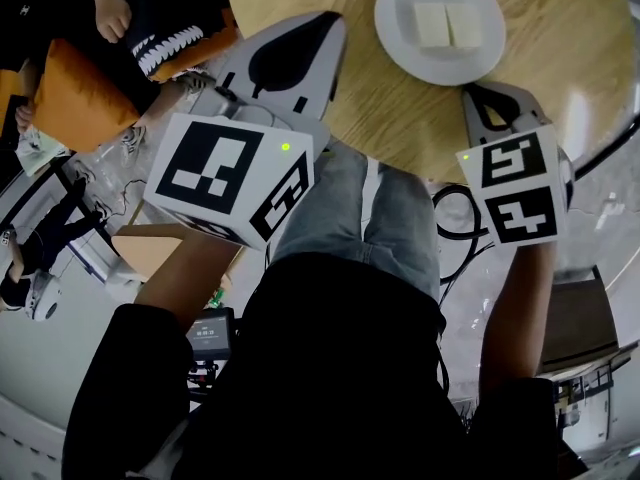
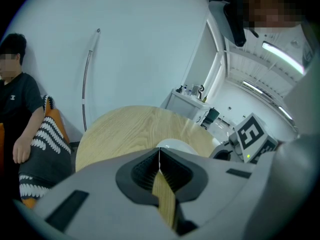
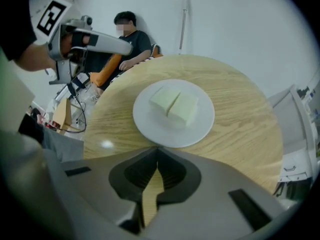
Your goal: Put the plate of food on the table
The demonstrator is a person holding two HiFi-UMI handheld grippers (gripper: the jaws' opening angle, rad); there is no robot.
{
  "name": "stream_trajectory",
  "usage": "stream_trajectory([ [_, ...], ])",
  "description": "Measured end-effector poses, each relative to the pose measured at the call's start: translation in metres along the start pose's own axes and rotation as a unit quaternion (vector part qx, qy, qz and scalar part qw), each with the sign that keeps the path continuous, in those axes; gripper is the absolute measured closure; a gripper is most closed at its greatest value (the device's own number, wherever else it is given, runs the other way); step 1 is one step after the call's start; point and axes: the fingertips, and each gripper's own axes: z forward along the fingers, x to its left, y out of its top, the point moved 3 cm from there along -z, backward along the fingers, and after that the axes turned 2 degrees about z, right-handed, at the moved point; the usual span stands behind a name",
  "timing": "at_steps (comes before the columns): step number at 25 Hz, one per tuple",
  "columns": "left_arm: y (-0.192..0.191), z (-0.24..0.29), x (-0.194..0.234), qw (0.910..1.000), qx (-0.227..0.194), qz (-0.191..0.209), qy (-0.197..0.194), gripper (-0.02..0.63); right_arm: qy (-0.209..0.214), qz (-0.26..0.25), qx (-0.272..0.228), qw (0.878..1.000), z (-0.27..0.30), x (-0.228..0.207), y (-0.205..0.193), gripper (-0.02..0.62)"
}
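Plate: The plate stands flat on the round wooden surface, well inside its edge, and carries the food, two pale blocks side by side. I judge that the putting down is done.

Right fingers: My right gripper has its fingers clenched together with nothing between them. The tips are at the near rim of the plate, and I cannot tell whether they touch it.

Why there: I think the rim is the natural place to take a plate. The plate now rests on the surface by its own weight, so it needs no grasp.

Left fingers: My left gripper is also clenched on nothing, and only a thin slit of wood shows between the fingers. It hangs over the near edge of the surface, apart from the plate. One gripper seems enough for this plate.

Head view only: It shows both grippers at once, one on each side of my knees, and the plate from above.

Right gripper view only: It shows the thickness of the food and a person sitting behind the surface.

Left gripper view only: It shows just a sliver of the plate above my fingers.

Next, as I judge: The right gripper should draw straight back, so that it does not push the plate.
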Motion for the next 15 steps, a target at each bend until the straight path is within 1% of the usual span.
stream_trajectory([
  [3,0.001,-0.003,-0.003,1.0,-0.003,0.0,0.0,0.597,-0.021,-0.04,-0.003,0.999,0.0,0.004,-0.002,0.584],
  [5,0.003,-0.004,-0.007,1.0,-0.006,-0.002,-0.002,0.597,-0.023,-0.049,-0.01,0.999,0.001,0.004,-0.005,0.584],
  [7,0.007,-0.007,-0.008,0.9999,-0.01,-0.002,-0.004,0.597,-0.02,-0.044,-0.02,0.999,0.002,0.005,-0.006,0.584],
  [9,0.016,-0.013,-0.005,0.9999,-0.016,0.0,-0.003,0.597,-0.016,-0.028,-0.027,0.999,0.003,0.005,-0.001,0.584],
  [12,0.03,-0.022,0.003,0.9996,-0.027,0.002,0.001,0.597,-0.018,-0.014,-0.023,0.999,0.006,0.007,0.008,0.584],
  [15,0.042,-0.031,0.006,0.9993,-0.038,0.005,0.003,0.597,-0.026,-0.012,-0.02,0.999,0.007,0.01,0.012,0.586],
])
